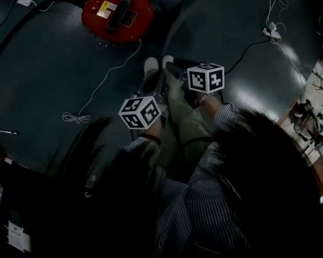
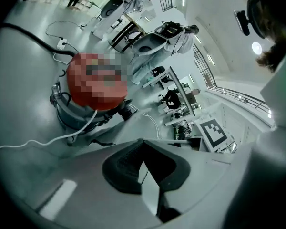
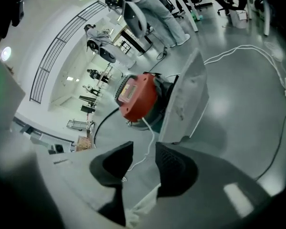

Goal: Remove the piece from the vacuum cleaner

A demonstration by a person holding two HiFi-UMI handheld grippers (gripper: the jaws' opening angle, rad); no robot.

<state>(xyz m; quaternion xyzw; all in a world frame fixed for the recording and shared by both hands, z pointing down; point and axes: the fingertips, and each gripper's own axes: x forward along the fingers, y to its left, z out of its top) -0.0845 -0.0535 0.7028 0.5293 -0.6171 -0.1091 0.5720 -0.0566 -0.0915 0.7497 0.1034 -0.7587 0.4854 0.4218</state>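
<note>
The red round vacuum cleaner (image 1: 117, 14) stands on the dark floor ahead of me, with a black hose (image 1: 21, 26) curving off its left side. It also shows in the left gripper view (image 2: 74, 113) and the right gripper view (image 3: 137, 97). Both grippers hang above the floor short of it and touch nothing. The left gripper (image 2: 142, 144) has its pads meeting at the tips with nothing between them; its marker cube (image 1: 140, 112) is nearest me. The right gripper (image 3: 144, 147) is open, with only floor and cord in its gap; its cube (image 1: 205, 78) is to the right.
A white cord (image 1: 105, 82) runs from the vacuum cleaner to a coil on the floor. A person's shoes (image 1: 151, 66) stand just past the grippers. Cables and plug blocks (image 1: 273, 33) lie at the right. A pale grey panel (image 3: 188, 99) stands close by in the right gripper view.
</note>
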